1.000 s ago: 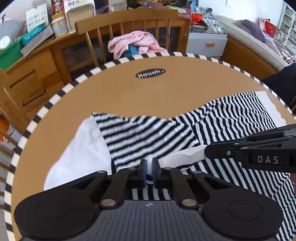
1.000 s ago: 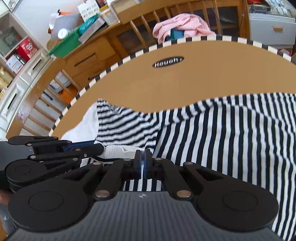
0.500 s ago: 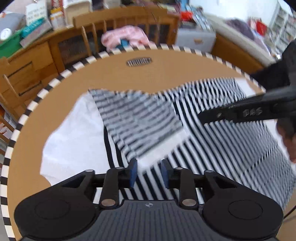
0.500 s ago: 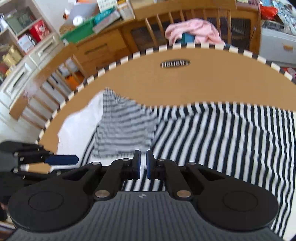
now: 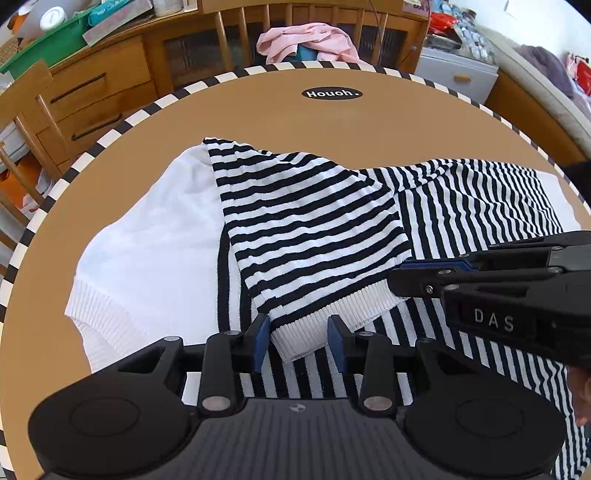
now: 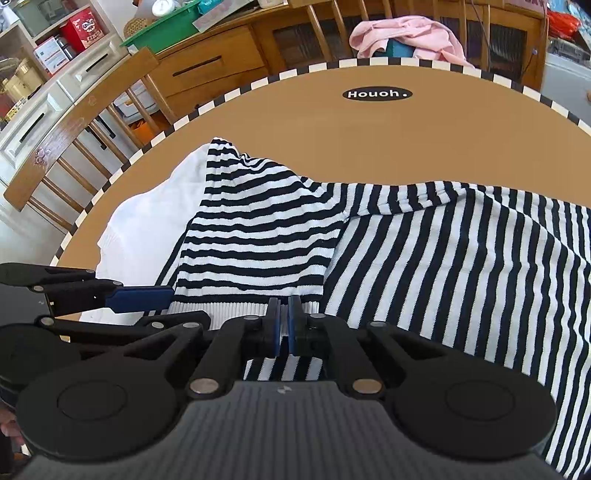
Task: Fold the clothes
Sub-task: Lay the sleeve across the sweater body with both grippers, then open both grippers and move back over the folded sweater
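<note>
Striped sweater (image 5: 461, 206) with white sleeve (image 5: 147, 251), spread on the round brown table (image 5: 258, 118) toward its near edge; one striped sleeve (image 5: 310, 229) is folded across the body. Left tool (image 5: 298, 338): jaws parted and opening, the sleeve's white ribbed cuff (image 5: 332, 314) between them, unpressed. Right tool (image 6: 283, 325): jaws nearly closed at the cuff; whether they pinch it is unclear. Beyond the far edge, a green tray (image 6: 166, 26) holds packets.
</note>
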A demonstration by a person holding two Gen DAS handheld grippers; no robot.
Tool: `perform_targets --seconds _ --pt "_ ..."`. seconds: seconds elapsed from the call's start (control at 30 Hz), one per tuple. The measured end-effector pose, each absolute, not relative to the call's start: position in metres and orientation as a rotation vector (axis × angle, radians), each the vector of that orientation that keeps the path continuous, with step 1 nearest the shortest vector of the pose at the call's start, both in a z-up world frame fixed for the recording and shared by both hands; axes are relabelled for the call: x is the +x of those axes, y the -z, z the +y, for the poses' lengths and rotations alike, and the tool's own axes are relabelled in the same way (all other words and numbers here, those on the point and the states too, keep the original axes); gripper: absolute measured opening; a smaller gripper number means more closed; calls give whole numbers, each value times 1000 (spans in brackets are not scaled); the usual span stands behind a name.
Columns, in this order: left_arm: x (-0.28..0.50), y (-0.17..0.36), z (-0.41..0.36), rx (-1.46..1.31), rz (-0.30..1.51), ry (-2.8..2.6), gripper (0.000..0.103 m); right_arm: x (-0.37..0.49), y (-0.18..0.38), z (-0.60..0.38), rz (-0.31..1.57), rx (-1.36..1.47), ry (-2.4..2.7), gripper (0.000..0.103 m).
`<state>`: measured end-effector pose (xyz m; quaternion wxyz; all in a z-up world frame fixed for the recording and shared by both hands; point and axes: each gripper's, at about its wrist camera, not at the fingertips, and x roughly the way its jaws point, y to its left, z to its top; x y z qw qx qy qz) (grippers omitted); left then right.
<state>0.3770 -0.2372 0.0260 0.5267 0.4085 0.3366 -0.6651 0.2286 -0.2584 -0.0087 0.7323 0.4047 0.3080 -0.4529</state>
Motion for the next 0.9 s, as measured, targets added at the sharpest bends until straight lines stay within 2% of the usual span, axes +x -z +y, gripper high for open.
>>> perform_targets --seconds 0.2,0.23,0.33,0.43,0.47,0.5,0.53,0.63,0.73,0.9 --pt "378 -24 -235 946 804 1575 39 237 8 -248 691 805 1031 4" --pt "378 -23 -236 943 799 1566 42 239 8 -247 697 793 1039 4" --pt "381 -22 -235 929 796 1501 64 240 6 -247 696 820 1067 6" --pt "391 -33 -221 911 820 1460 52 229 -6 -231 642 919 1089 14" --pt "393 -39 -212 906 811 1455 52 225 -12 -221 613 937 1091 21" --pt "396 -45 -201 903 797 1460 52 220 -17 -207 591 939 1095 35" --pt "399 -51 -187 902 775 1479 54 216 -23 -188 579 914 1104 39" --pt "410 -64 -142 890 751 1513 59 202 -32 -132 546 880 1118 38" --pt "427 -66 -97 849 805 1512 62 183 -31 -73 521 882 1178 38" --pt "451 -55 -24 815 874 1492 63 157 -25 16 558 866 1274 38"
